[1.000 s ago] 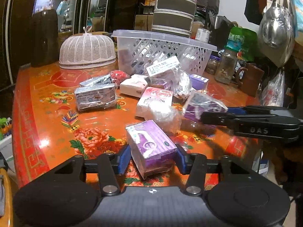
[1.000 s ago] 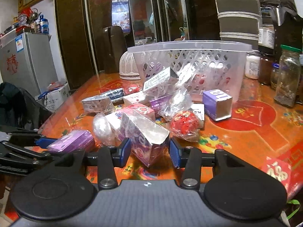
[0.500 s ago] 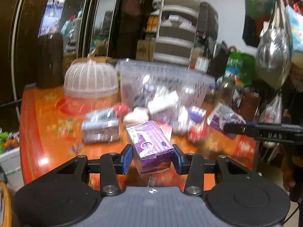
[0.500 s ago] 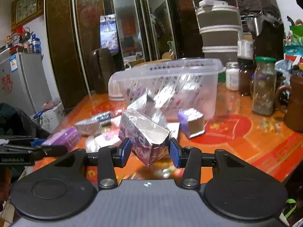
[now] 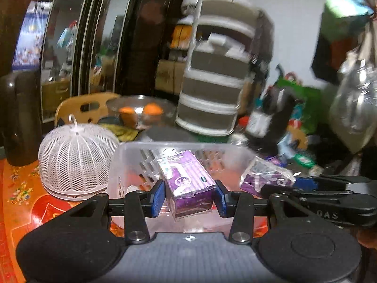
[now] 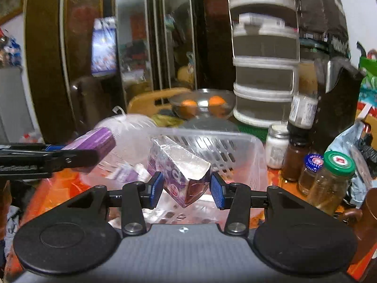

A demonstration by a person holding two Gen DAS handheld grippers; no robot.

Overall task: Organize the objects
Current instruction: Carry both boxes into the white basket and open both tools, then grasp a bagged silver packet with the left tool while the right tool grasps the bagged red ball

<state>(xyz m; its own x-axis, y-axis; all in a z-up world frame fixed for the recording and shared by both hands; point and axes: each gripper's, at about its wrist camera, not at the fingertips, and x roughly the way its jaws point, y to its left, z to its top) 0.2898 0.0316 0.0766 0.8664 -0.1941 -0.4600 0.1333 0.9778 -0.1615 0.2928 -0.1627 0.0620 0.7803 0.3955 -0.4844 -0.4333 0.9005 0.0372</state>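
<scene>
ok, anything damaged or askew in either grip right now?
Yes. The purple box with the torn-open silver end sits tilted, corner-down, in the right gripper above the clear perforated plastic basket. The left gripper holds an intact purple wrapped box.

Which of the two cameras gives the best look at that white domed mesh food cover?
The left wrist view: the white domed mesh food cover sits fully visible on the table, left of the clear plastic basket. In the right wrist view it is only a blurred white dome behind the basket.
</scene>
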